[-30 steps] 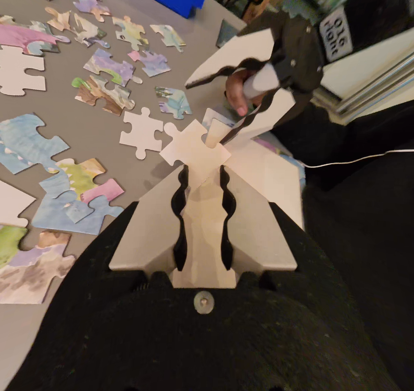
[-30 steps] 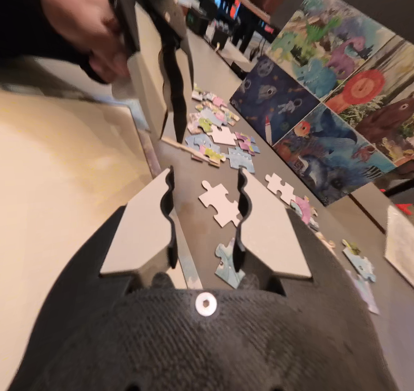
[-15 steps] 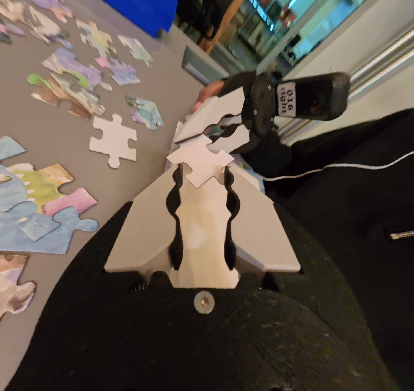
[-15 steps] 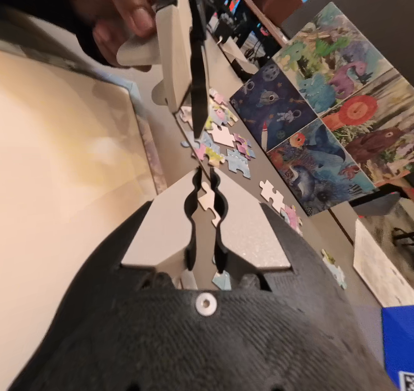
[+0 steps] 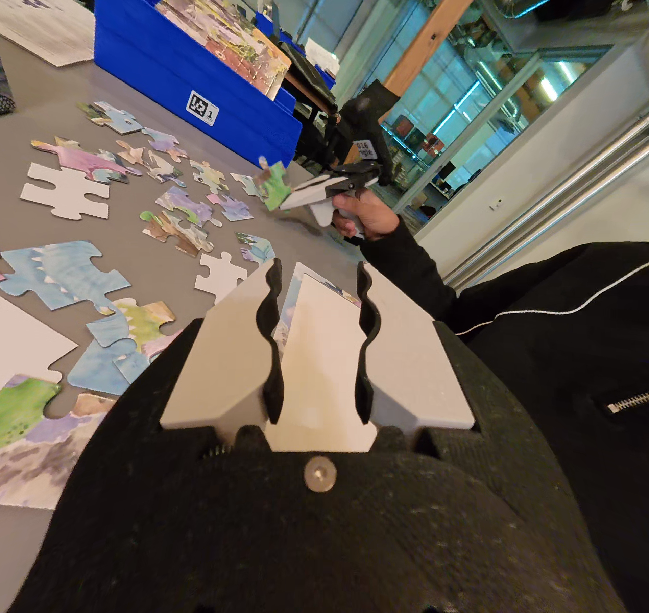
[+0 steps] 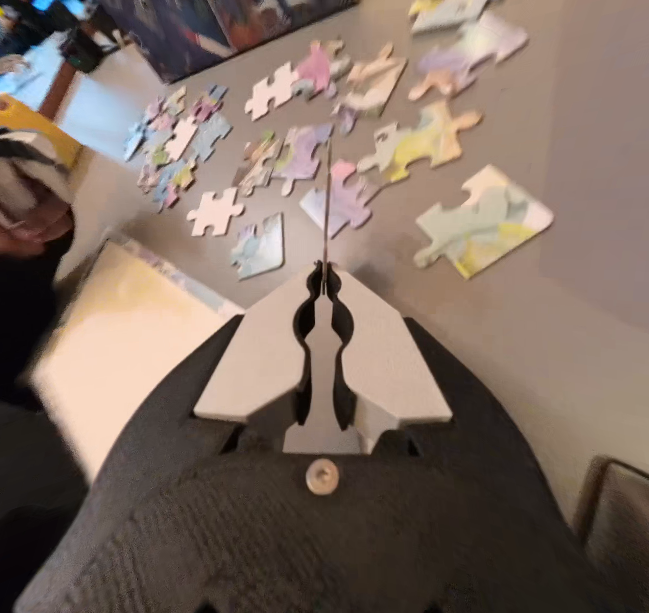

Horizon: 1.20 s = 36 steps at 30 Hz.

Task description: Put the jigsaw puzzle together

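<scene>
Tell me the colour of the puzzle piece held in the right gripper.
Mostly green, with some purple at its top. The puzzle piece shows best in the left wrist view.

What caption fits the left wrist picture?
Open left tool waits while right tool lifts a green puzzle piece over the grey table.

Left gripper (image 5: 319,273): jaws apart, nothing between the pads, held low and angled forward. Right gripper (image 6: 323,273): jaws pinched together at the tips, extended forward. A hand (image 5: 363,214) in a black sleeve grips its trigger handle.
</scene>
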Each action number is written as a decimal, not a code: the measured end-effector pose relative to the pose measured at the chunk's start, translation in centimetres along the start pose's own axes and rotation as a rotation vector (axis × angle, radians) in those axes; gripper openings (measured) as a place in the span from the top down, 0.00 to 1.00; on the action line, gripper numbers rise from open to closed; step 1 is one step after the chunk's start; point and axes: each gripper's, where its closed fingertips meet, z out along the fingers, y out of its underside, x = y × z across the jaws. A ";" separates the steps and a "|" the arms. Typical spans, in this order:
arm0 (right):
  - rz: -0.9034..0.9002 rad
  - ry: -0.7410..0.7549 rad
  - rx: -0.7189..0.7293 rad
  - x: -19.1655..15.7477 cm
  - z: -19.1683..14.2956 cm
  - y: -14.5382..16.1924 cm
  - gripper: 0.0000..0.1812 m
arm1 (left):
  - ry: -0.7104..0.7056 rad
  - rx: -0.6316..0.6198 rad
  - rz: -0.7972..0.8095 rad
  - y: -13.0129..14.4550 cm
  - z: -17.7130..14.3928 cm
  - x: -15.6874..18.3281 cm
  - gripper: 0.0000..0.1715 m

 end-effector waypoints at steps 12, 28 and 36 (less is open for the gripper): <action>-0.029 0.143 0.006 1.7 -2.8 -0.5 0.74 | -0.027 -0.018 0.020 0.5 0.4 -0.5 0.77; -0.681 -0.094 -0.186 -10.5 10.7 0.4 0.70 | -0.166 -0.132 0.165 2.6 1.7 -1.7 0.78; -0.718 -0.047 -0.194 -10.0 11.1 1.3 0.67 | -0.170 -0.139 0.173 2.7 1.8 -1.8 0.78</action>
